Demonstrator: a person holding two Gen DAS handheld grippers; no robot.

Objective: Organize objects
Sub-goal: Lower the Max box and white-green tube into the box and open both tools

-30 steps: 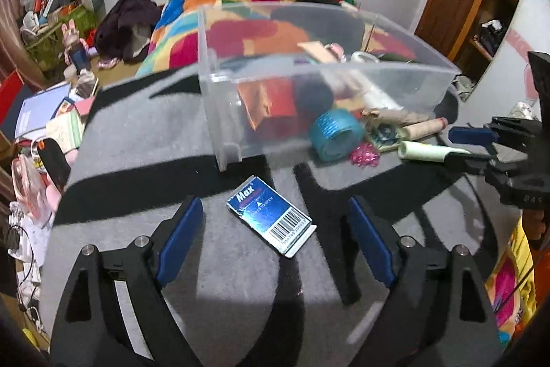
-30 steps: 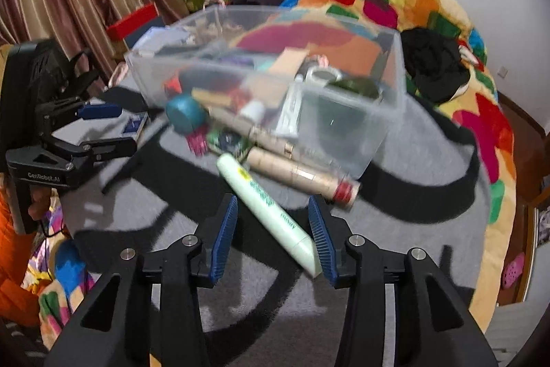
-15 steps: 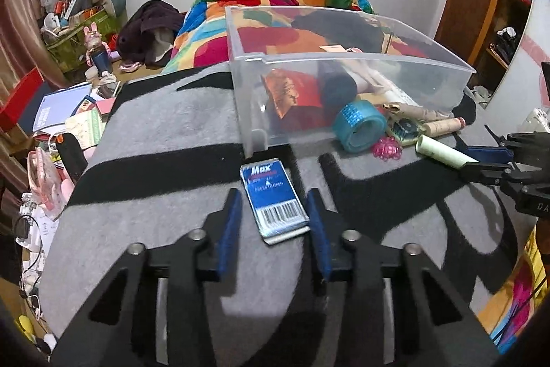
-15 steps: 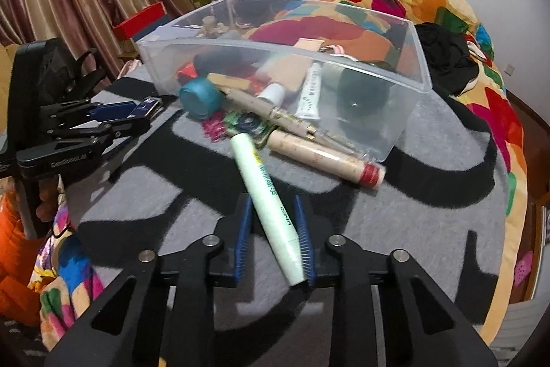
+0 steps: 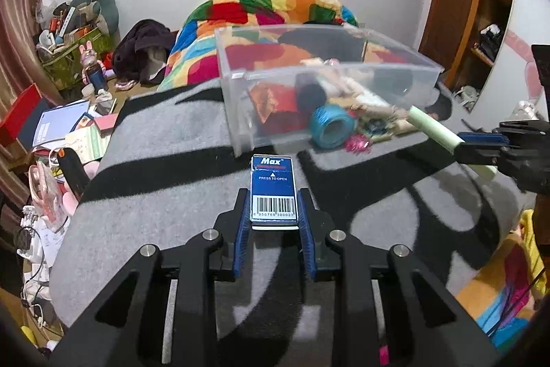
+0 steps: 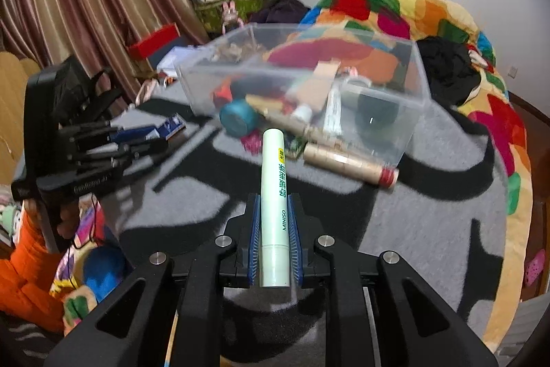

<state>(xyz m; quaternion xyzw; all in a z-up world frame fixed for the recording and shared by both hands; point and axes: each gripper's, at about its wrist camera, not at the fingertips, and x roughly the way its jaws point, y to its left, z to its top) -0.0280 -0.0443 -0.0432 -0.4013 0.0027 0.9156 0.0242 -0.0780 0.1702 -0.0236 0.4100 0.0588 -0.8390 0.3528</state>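
My left gripper (image 5: 274, 195) is shut on a blue "Max" staple box (image 5: 273, 186) and holds it above the grey and black blanket, just in front of the clear plastic bin (image 5: 240, 112). My right gripper (image 6: 273, 205) is shut on a pale green tube (image 6: 273, 195) that points toward the bin (image 6: 416, 71). In the left wrist view the tube (image 5: 436, 131) and right gripper (image 5: 481, 143) show at the right. In the right wrist view the left gripper (image 6: 144, 140) with the blue box (image 6: 168, 129) shows at the left.
The bin holds several items. A teal tape roll (image 5: 331, 126), a pink clip (image 5: 357, 147) and a cardboard tube (image 6: 347, 164) lie on the blanket by the bin's front. A colourful quilt (image 5: 275, 2) lies behind. Clutter (image 5: 62, 140) lies off the left edge.
Both grippers have closed on their objects and lifted them: the left on the blue box, the right on the green tube. The tube now points forward, clear of the blanket.
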